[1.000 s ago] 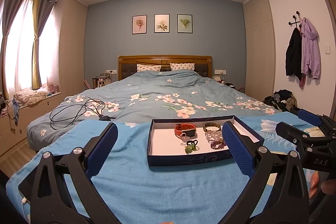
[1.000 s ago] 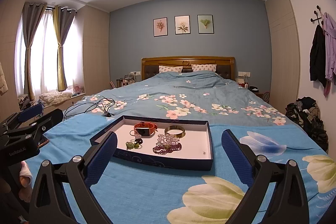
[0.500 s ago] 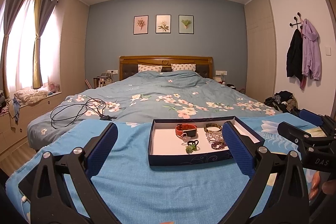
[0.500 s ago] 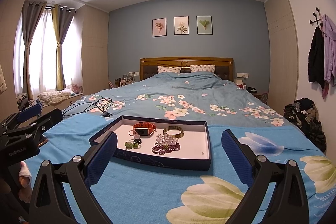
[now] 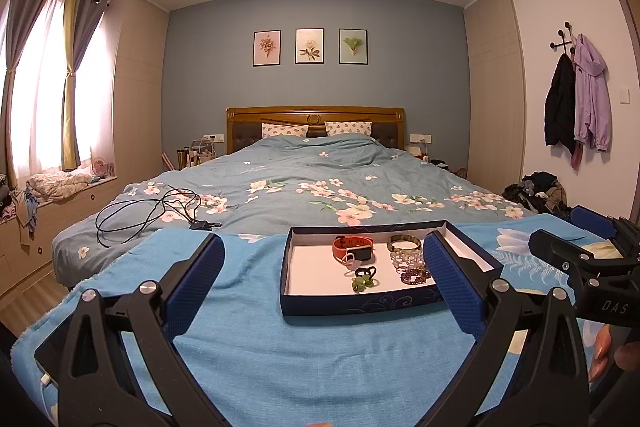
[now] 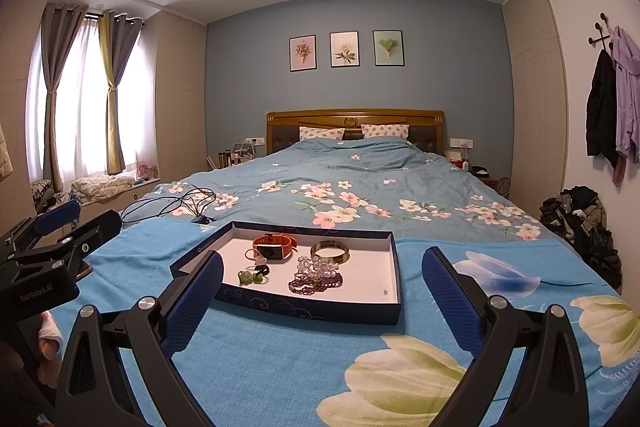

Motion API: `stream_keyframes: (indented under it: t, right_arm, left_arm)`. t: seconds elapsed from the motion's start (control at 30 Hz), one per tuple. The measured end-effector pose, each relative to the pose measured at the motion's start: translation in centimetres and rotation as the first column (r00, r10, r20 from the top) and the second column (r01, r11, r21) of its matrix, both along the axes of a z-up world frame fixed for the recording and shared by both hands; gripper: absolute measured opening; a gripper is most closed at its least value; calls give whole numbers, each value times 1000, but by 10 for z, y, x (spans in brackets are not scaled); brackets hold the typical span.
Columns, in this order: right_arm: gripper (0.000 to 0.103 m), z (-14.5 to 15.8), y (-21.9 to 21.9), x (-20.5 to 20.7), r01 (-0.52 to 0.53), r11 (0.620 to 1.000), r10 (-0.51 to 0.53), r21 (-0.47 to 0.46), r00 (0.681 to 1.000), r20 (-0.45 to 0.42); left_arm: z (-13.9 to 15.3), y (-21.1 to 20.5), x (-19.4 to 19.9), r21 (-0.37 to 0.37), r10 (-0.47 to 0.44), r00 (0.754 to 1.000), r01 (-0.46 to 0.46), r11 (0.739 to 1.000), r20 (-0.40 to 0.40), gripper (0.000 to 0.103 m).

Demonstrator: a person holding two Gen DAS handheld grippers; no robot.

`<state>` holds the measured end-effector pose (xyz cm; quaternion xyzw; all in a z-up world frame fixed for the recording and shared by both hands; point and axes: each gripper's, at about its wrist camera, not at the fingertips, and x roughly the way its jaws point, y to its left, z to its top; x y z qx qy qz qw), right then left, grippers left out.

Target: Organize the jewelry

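Bedroom and bed (image 5: 320,183) look almost unchanged from a second ago: both tongs (image 5: 324,267) (image 6: 320,281) stay wide and empty, the tray (image 6: 304,309) of jewelry untouched.

White letters "DAS" are showing on the black body of the right tongs (image 5: 592,239), cut off by the frame edge. "GenRobot.AI" is showing in small pale print on the black body of the left tongs (image 6: 76,223). Nothing else is reading clearly.
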<state>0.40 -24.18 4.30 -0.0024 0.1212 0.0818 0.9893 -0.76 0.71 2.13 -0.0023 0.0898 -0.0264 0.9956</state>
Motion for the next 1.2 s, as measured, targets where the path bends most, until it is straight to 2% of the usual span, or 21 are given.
stream_keyframes:
  t: [1.2]
  right_arm:
    - [96, -1, -1, 4, -3, 1000, 3, 4, 1000, -12]
  left_arm:
    - [-4, -2, 2, 2, 0, 1000, 0, 1000, -2, 98]
